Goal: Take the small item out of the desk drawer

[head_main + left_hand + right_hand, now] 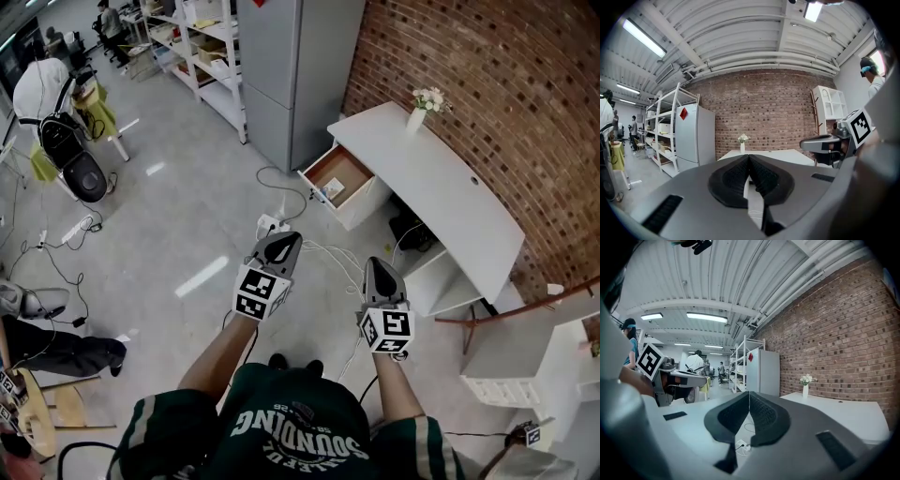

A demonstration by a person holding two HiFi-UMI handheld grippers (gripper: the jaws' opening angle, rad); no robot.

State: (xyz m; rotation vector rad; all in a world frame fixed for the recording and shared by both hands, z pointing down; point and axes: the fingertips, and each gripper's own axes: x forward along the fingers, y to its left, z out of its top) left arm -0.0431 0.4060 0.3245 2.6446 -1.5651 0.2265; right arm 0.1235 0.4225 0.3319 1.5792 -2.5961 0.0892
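- Standing open under the white desk's (450,192) end near the vase (418,116), the drawer (314,165) holds the small item (331,192) by its corner nearest the person.
- Left gripper (282,240): jaws clenched, nothing between them.
- Right gripper (376,266): clenched too, empty, well apart from the drawer.

Small item (331,193) in drawer (345,172), indistinct
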